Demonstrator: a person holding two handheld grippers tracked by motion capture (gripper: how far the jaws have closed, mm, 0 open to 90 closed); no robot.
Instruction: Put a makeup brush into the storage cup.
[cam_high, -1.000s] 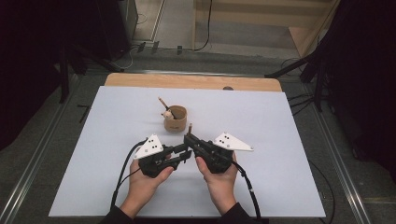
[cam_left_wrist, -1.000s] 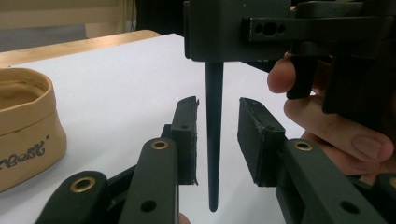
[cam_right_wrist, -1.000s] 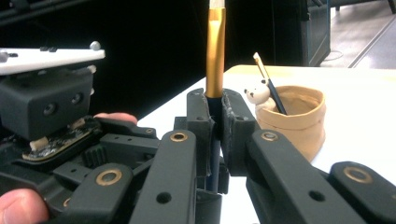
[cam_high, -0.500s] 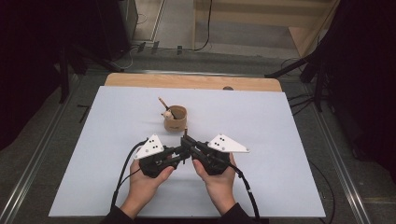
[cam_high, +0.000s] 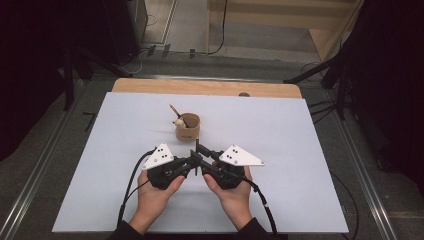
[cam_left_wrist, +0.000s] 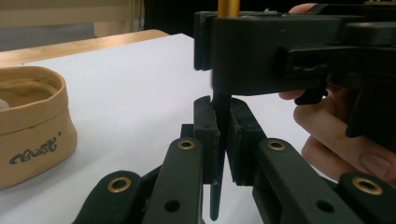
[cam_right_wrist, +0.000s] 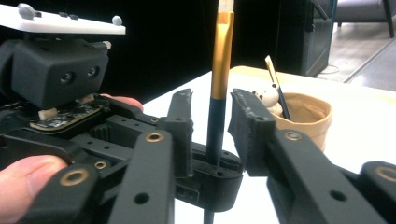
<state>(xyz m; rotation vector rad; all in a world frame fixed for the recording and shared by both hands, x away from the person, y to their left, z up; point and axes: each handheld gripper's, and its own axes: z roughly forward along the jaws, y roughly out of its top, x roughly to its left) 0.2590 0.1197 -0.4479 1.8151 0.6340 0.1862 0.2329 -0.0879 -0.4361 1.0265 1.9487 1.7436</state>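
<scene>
The left gripper (cam_left_wrist: 219, 140) clamps a slim dark-handled, gold-ferruled brush (cam_right_wrist: 219, 70) upright, at six o'clock from the tan fabric cup (cam_high: 187, 127). The right gripper's (cam_right_wrist: 212, 121) jaws, just opening, stand clear; a twist could tip the brush.

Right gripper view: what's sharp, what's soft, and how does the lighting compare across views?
Right gripper view: paintbrush and right gripper sharp, cup softer, background black. Left gripper view: left gripper sharp, cup slightly blurred. High view: white tabletop evenly lit, surroundings dark.
</scene>
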